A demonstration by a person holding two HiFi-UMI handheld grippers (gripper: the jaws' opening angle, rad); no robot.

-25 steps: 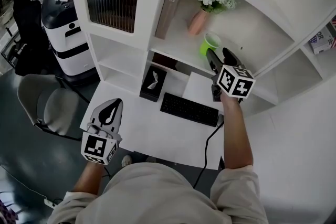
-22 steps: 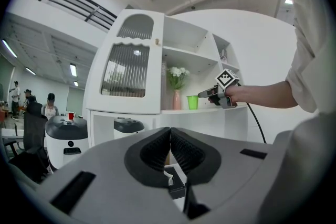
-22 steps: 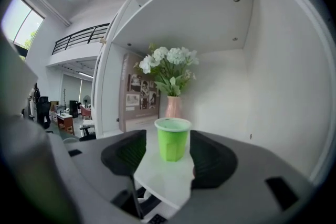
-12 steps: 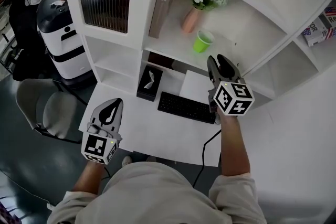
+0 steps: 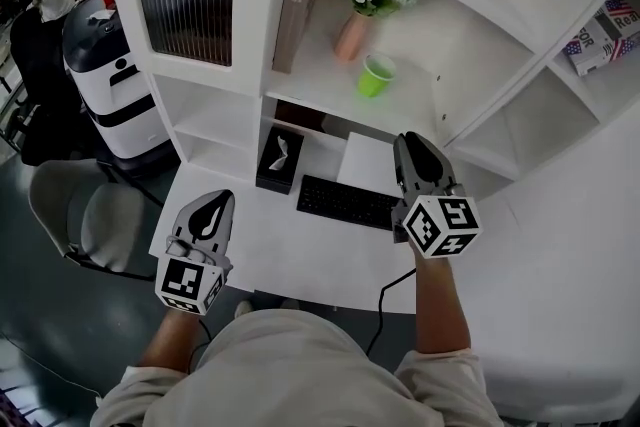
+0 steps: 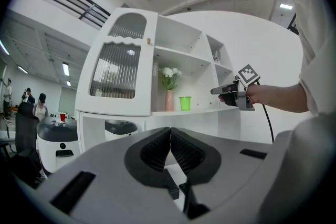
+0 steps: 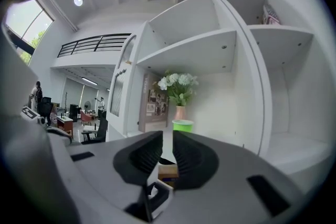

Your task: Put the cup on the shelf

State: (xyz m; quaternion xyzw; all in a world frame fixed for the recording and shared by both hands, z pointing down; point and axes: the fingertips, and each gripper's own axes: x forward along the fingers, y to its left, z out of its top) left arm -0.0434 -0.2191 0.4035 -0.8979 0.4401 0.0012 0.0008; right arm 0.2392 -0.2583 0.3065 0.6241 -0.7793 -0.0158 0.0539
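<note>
The green cup (image 5: 376, 75) stands upright on the white shelf (image 5: 310, 83), just right of a pink vase; it also shows in the left gripper view (image 6: 185, 103) and the right gripper view (image 7: 182, 125). My right gripper (image 5: 410, 143) is held over the desk, well back from the cup and below the shelf. Its jaws are closing, a narrow gap is left between them, and nothing is in it (image 7: 168, 136). My left gripper (image 5: 208, 207) hangs over the desk's left front corner, shut and empty (image 6: 170, 131).
A pink vase with white flowers (image 5: 352, 30) and a leaning book (image 5: 290, 10) share the shelf. Below are a black keyboard (image 5: 345, 203), a tissue box (image 5: 278, 160) and a cable. A ribbed-glass cabinet door (image 5: 185, 0) is at left, a grey chair (image 5: 75, 205) on the floor.
My right gripper has drawn back from the shelf toward the person and lower, its jaws narrowing. The cup stays where it stood. The left gripper has not moved.
</note>
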